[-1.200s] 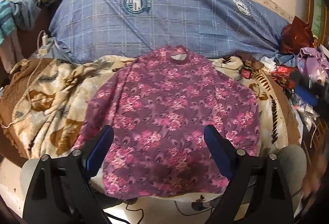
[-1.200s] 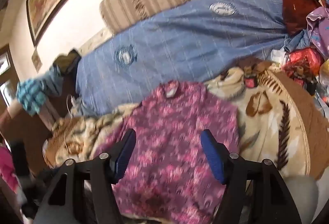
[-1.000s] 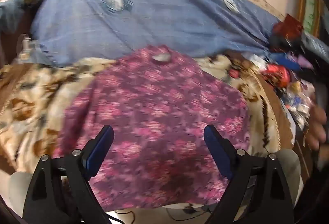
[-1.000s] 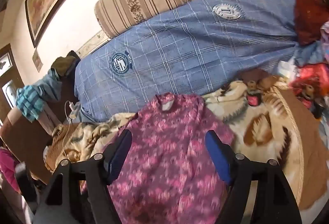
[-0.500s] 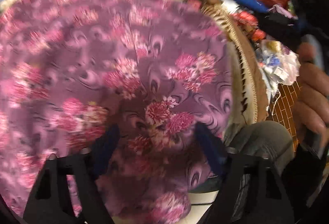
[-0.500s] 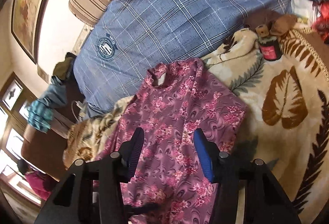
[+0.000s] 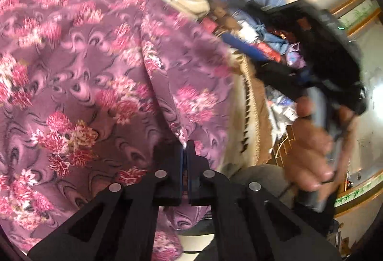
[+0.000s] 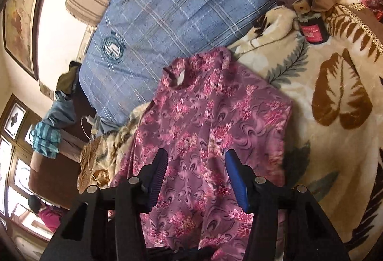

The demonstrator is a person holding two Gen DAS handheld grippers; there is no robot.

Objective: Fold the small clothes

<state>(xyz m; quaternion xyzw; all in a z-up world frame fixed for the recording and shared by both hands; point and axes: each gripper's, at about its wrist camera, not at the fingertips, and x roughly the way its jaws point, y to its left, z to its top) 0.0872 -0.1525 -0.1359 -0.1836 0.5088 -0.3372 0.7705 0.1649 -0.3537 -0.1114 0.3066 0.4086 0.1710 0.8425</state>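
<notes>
At bottom centre of left wrist view, left gripper [image 7: 184,148] pinched tight on fold of purple floral top [image 7: 95,64]. Right gripper [image 8: 195,162] half open, hovering over top, spread on leaf-print blanket [image 8: 335,98]. Right view alone shows blue plaid quilt [image 8: 191,4] beyond collar.

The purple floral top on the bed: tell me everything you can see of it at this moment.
The purple top with pink flower print is a soft, thin-looking knit with a round neckline that shows a pale label. It lies spread flat, neck away from the cameras, on the cream and brown leaf-print blanket. The left gripper is shut on a pinched ridge near its hem; the right gripper stands open over it.
</notes>
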